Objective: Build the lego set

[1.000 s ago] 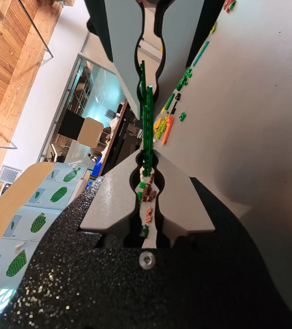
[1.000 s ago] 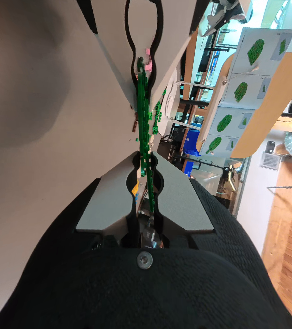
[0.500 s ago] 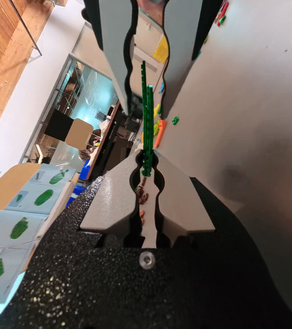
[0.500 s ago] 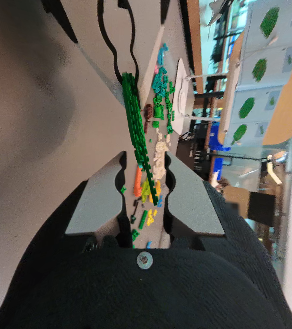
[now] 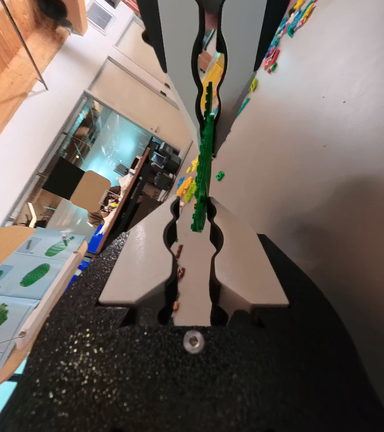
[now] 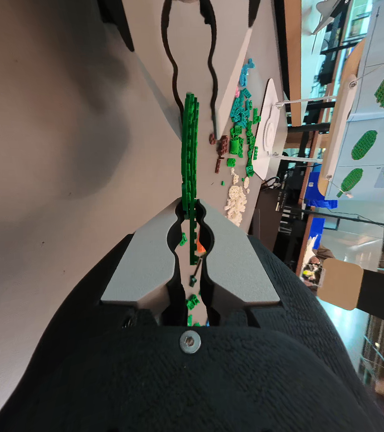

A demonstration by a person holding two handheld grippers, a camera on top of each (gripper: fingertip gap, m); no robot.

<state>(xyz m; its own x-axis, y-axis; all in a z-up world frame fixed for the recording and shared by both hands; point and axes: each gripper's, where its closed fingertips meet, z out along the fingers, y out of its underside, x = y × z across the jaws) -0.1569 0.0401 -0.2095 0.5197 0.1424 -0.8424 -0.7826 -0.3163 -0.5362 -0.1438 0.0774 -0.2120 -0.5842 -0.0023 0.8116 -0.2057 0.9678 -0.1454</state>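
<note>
You are working over a pale grey worktop (image 5: 326, 163) in an open office with wood-panelled walls, glass partitions and a board of printed sheets showing green oval builds (image 5: 10, 292) off to your left. No bin or tray shows; the loose bricks lie straight on the worktop in heaps. Your left claw (image 5: 192, 205) stands open: its right pad (image 5: 210, 210) lies against the flat green brick plate assembly (image 5: 203, 182), while a plain gap separates the plate from the left pad. Beside that plate lie yellow, orange and lime bricks (image 5: 187, 187), with one small green brick (image 5: 219, 175) on its other side and brown pieces (image 5: 180, 272) showing between the claw's fingers. In the right wrist view the same green plate assembly (image 6: 189, 149) stands on edge, and your right claw (image 6: 189, 205) is closed on its near end, both pads pressing on it; the far end reaches in between the spread fingers of the other claw. Farther right on the worktop sit brown bricks (image 6: 222, 145), a mixed green and teal heap (image 6: 244, 126), white gear-like pieces (image 6: 235, 201) and a white stand base (image 6: 271, 133).
</note>
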